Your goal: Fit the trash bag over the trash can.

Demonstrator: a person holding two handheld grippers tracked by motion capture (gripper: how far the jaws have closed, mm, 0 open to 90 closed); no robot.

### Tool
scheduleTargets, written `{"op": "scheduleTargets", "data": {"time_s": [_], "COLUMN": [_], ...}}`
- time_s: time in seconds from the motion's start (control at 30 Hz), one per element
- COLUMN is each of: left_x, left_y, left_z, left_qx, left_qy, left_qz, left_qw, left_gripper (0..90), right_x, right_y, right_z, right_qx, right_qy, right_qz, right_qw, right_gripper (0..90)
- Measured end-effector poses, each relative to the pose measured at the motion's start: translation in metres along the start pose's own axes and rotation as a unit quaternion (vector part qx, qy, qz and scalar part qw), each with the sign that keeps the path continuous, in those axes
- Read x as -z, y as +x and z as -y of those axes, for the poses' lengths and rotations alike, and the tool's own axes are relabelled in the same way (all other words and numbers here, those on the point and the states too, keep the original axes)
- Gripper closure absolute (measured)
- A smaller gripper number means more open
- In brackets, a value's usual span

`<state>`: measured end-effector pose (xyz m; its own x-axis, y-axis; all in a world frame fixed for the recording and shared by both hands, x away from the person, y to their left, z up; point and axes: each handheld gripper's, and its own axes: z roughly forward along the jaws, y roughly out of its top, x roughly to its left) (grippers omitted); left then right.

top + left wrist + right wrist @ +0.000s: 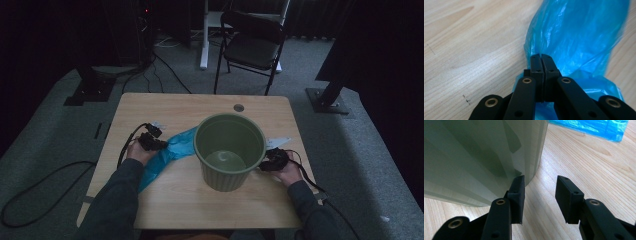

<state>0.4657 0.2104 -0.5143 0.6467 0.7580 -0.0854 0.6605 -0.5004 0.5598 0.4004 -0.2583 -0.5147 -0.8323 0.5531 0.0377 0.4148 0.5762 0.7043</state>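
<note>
Step in hand, as I judge it: picking up the liner to fit it into the bin.

Left claw (541, 60): jaws pressed together, pinching a fold of the blue plastic bag (576, 37). The bag lies flat on the surface (165, 107) just left of the green bin (229, 150), one end reaching to the bin's wall.

Right claw (540, 195): jaws spread, nothing between them, sitting at the bin's right side; one jaw looks close against the wall, contact uncertain.

Bin: upright, empty, round, tapering downward, shallow vertical ribs, matte hard plastic.

Bag: thin, glossy, crinkled film, partly twisted along its length; will likely sag and cling when lifted.

Surface: pale wood grain, smooth, a round grommet hole beyond the bin.

Next move, by my reading: lift the pinched film clear, find the bag's mouth, and bring it over the rim while the right claw steadies the bin.
</note>
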Motion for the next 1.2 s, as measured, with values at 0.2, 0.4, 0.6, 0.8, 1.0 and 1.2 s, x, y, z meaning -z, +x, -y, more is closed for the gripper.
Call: {"op": "scheduleTargets", "data": {"time_s": [0.2, 0.4, 0.6, 0.8, 1.0, 1.2], "left_x": [0.024, 0.055, 0.07, 0.085, 0.096, 0.103], "left_y": [0.001, -0.006, -0.009, -0.008, -0.009, -0.018], "left_z": [-0.006, -0.02, -0.026, -0.031, -0.034, -0.039], "left_qx": [0.007, 0.003, 0.005, 0.005, -0.005, -0.027], "left_qy": [-0.052, -0.113, -0.147, -0.169, -0.182, -0.177], "left_qz": [0.033, 0.067, 0.088, 0.095, 0.099, 0.093], "left_qw": [0.9981, 0.9914, 0.9853, 0.981, 0.9782, 0.9795], "left_gripper": [89.8, 89.8, 89.8, 89.8, 89.8, 89.8], "right_x": [-0.003, -0.004, -0.007, -0.011, -0.012, -0.012], "right_y": [0.003, 0.003, 0.007, 0.012, 0.012, 0.012], "right_z": [-0.002, -0.002, -0.006, -0.011, -0.012, -0.012], "right_qx": [0.003, 0.003, 0.01, 0.018, 0.018, 0.018], "right_qy": [0.001, -0.001, 0.001, 0.003, -0.001, -0.002], "right_qz": [-0.007, -0.01, -0.013, -0.019, -0.024, -0.026], "right_qw": [1.0, 0.9999, 0.9999, 0.9997, 0.9996, 0.9995], "right_gripper": [59.3, 59.3, 59.3, 59.3, 59.4, 59.6]}}
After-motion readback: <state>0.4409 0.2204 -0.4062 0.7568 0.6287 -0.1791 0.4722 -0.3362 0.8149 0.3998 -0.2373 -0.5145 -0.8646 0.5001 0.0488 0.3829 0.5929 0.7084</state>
